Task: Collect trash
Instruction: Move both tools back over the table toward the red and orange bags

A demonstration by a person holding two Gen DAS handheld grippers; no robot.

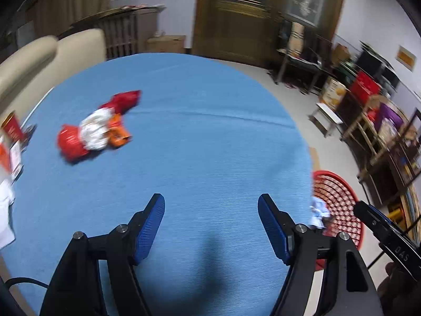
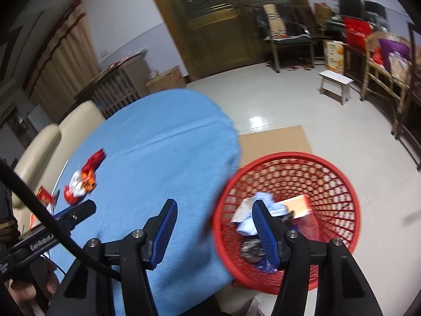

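Left wrist view: the left gripper [image 1: 211, 223] hangs spread and empty over the round blue-clothed table [image 1: 200, 131]; the crumpled red, white and orange wrappers [image 1: 96, 127] lie ahead to its left, long axis slanting away; the right gripper [image 2: 214, 226], also spread and empty, sits farther off by the red mesh plastic basket [image 2: 329, 173].

Wooden door [image 2: 218, 23], dark chair [image 2: 286, 36] — white stool [image 2: 335, 84], cream sofa [image 1: 47, 60]

— What can't you make out?
— The wrapper pile [image 1: 97, 126] near the table's [image 1: 210, 131] left edge smears into red, white and orange (no print legible). Papers [image 1: 10, 152] at that edge run out of frame.
— And the basket [image 2: 339, 173]?
— The table's right edge covers its near side; the right gripper's finger [image 2: 265, 231] hides some trash [image 2: 271, 208] inside.
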